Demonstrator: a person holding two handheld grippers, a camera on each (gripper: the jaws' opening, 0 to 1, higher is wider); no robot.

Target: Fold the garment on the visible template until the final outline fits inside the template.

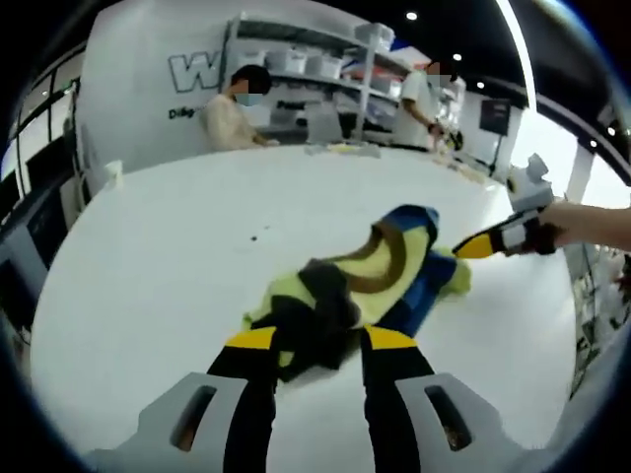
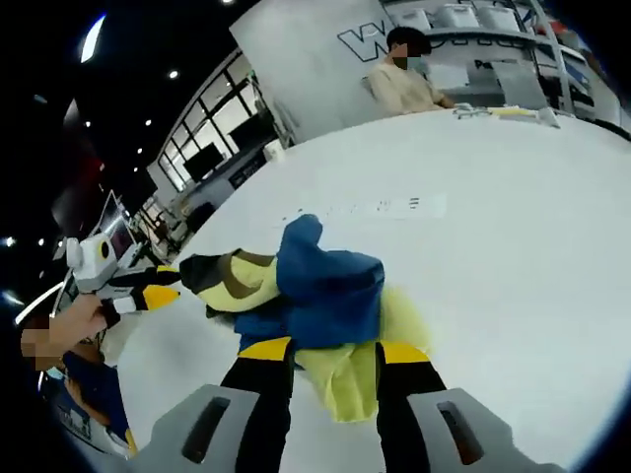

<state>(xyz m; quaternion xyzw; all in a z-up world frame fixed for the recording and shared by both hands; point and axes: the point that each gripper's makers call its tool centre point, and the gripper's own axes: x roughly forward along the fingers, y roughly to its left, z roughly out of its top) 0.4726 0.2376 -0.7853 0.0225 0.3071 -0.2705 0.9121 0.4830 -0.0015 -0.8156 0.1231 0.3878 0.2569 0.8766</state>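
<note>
A crumpled garment (image 1: 389,266) in yellow, blue and black lies bunched in a heap on the white table (image 1: 177,246). My left gripper (image 1: 321,338) is open, and the heap's black near end lies between its yellow-tipped jaws. From the right, the right gripper (image 1: 463,248) reaches the garment's far yellow edge, held by a hand. In the right gripper view the garment (image 2: 325,281) shows its blue part uppermost, and a yellow flap lies between the jaws of my open right gripper (image 2: 335,350). The left gripper (image 2: 170,282) sits at the black and yellow collar end.
Faint pale marks (image 2: 365,207) run across the table (image 2: 513,227) beyond the garment. A person (image 1: 235,113) works at the table's far edge and another (image 1: 419,99) stands by shelves (image 1: 325,64). Small items (image 1: 340,150) lie near that edge.
</note>
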